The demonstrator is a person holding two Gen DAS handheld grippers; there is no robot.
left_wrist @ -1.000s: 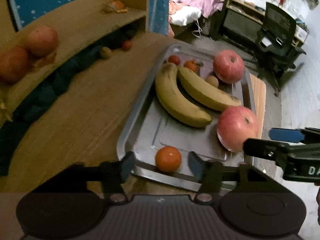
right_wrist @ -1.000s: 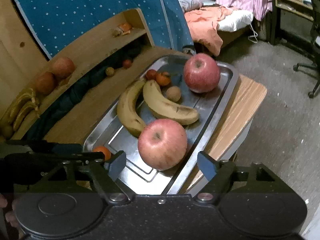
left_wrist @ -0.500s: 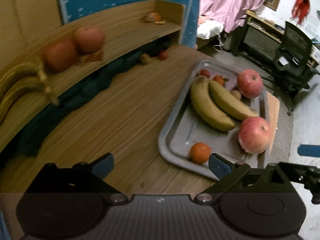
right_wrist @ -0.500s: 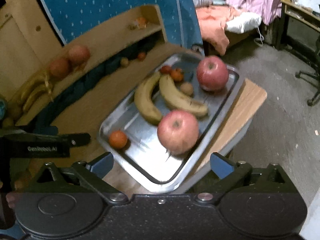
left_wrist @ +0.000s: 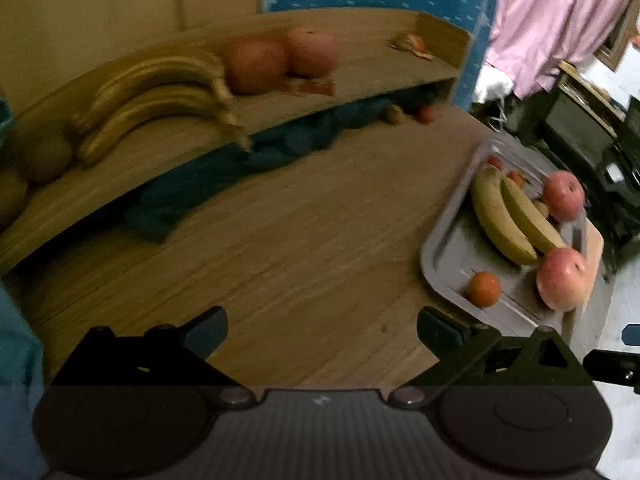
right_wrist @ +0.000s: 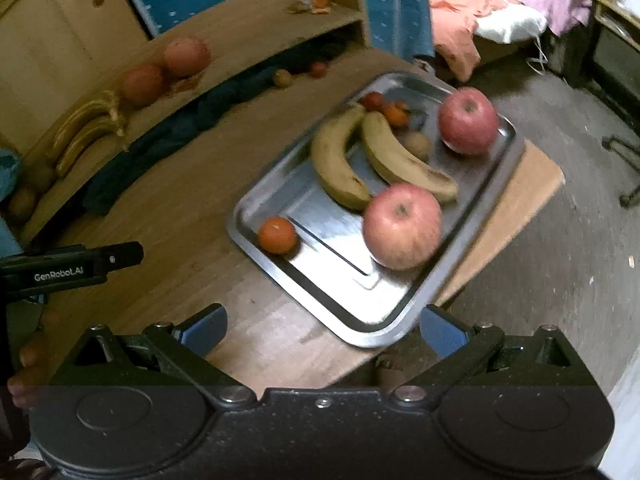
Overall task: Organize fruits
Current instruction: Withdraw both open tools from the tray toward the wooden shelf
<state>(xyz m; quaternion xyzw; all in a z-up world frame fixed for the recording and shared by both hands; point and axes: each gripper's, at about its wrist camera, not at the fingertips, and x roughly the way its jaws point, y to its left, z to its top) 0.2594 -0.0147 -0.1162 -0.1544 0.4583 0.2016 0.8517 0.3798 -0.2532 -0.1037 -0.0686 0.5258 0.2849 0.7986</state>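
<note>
Right wrist view: the right hand-held gripper (right_wrist: pixel 322 326) hangs with its fingers spread wide and empty, low in the frame, just short of the near corner of the metal tray (right_wrist: pixel 362 330) on the tabletop (right_wrist: pixel 168 208). The tray holds two bananas (right_wrist: pixel 360 160) lying side by side with their long axes running from the lower right toward the upper left of the frame, a near apple (right_wrist: pixel 402 226) straight ahead of the gripper, a far apple (right_wrist: pixel 468 120), and a small orange (right_wrist: pixel 278 234) at the tray's left corner.

In the left wrist view, the left hand-held gripper (left_wrist: pixel 322 326) is likewise spread and empty, over bare wood, with the tray (left_wrist: pixel 442 240) off at the right edge. The right hand looks the nearer to the tray fruit. The shelf (left_wrist: pixel 280 104) across the upper left already carries bananas and apples.
</note>
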